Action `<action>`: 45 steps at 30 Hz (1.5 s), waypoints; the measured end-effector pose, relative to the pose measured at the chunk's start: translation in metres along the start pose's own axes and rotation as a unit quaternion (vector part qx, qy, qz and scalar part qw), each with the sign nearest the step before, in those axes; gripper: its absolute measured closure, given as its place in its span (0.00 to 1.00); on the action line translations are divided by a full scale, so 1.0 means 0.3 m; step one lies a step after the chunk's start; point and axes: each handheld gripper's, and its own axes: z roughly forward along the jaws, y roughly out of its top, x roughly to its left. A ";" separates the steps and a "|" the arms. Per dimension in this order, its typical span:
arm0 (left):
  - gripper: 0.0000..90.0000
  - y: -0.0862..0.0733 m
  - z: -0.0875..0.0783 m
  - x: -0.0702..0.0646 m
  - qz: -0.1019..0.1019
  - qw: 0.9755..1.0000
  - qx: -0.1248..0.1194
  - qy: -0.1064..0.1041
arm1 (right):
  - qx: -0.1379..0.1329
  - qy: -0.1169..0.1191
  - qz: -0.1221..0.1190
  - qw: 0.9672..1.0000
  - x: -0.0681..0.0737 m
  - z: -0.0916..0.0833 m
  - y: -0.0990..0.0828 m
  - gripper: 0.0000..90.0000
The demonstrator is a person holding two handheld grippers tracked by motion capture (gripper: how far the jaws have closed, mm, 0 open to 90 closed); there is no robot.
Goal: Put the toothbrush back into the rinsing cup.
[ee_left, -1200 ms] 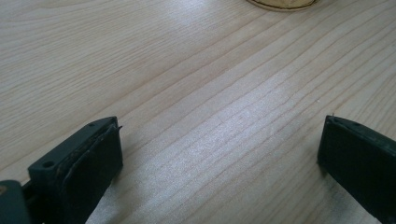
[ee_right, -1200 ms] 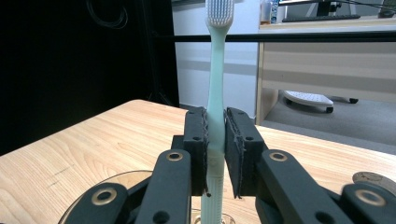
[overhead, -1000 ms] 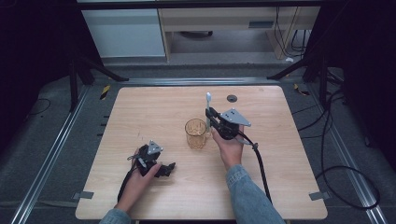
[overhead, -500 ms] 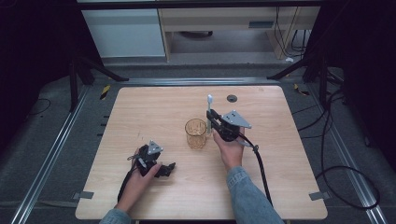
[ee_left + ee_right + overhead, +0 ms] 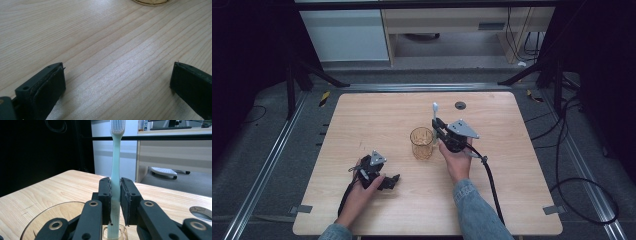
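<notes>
Jaws of the right gripper [image 5: 115,195] clamp an upright toothbrush [image 5: 115,165], bristles up, beside the amber cup [image 5: 422,143] near the table's [image 5: 362,115] centre; the left gripper [image 5: 117,82] rests wide open and empty toward the near left corner. Step in hand, as judged: carrying the toothbrush to the cup; next, centre it above the rim, lower, then release.

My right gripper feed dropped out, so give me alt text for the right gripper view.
The right gripper is shut on a pale green toothbrush, held upright with its white bristles at the top. Below the jaws is the rim of an amber glass cup on the wooden table.
</notes>
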 end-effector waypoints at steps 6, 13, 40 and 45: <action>0.00 0.000 0.000 0.000 0.000 1.000 0.000 0.000 | -0.001 -0.002 0.002 1.000 0.000 0.000 -0.009 0.88; 0.00 0.000 0.000 0.000 0.000 1.000 0.000 0.000 | -0.002 -0.003 0.000 1.000 0.000 0.001 -0.015 0.88; 0.00 0.000 -0.001 -0.001 0.002 1.000 0.002 0.000 | -0.009 0.002 0.006 1.000 -0.004 -0.005 -0.044 0.88; 0.00 -0.001 -0.001 -0.002 0.001 1.000 0.001 0.000 | -0.005 0.002 0.000 1.000 -0.003 -0.001 -0.052 0.88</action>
